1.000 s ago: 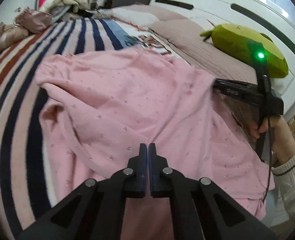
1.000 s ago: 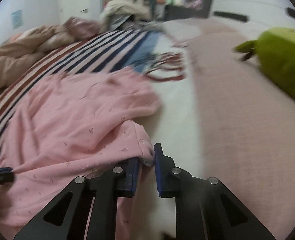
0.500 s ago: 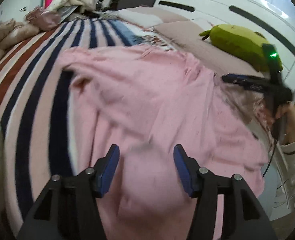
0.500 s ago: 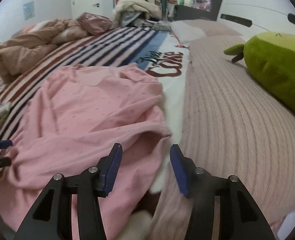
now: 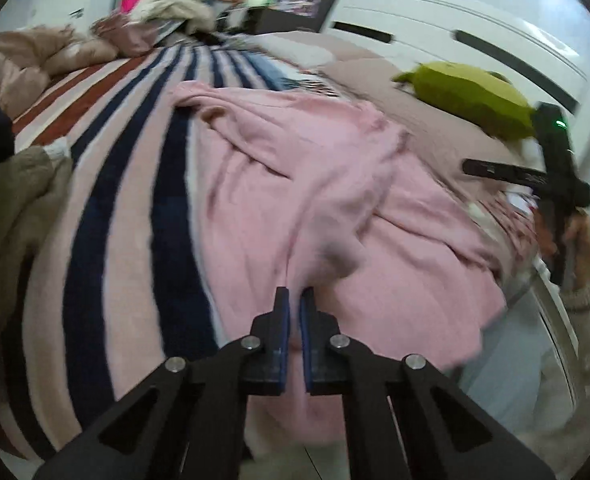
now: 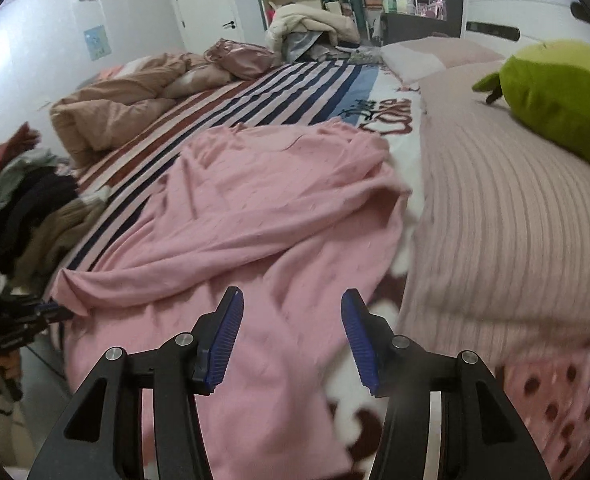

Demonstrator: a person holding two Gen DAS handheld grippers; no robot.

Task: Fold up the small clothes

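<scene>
A pink knitted garment (image 5: 295,184) lies spread and rumpled across the striped bedspread (image 5: 135,200). My left gripper (image 5: 294,300) is shut at the garment's near edge, with a ridge of pink cloth drawn up into its tips. The right wrist view shows that same gripper (image 6: 53,310) at the far left, pulling a corner of the garment (image 6: 263,200) to a point. My right gripper (image 6: 291,320) hovers open over the garment's near right edge, nothing between its blue pads. In the left wrist view it (image 5: 471,166) is at the right, held by a hand.
A green plush toy (image 6: 555,92) rests on a ribbed pink blanket (image 6: 515,220) at the right. A pile of clothes (image 6: 27,200) sits at the bed's left edge, a brown duvet (image 6: 115,112) beyond it. A pink perforated basket (image 6: 555,400) is at the near right.
My left gripper opened, shifted along the near edge and shut again on the cloth. My right gripper let go of the garment's corner, opened and drew back.
</scene>
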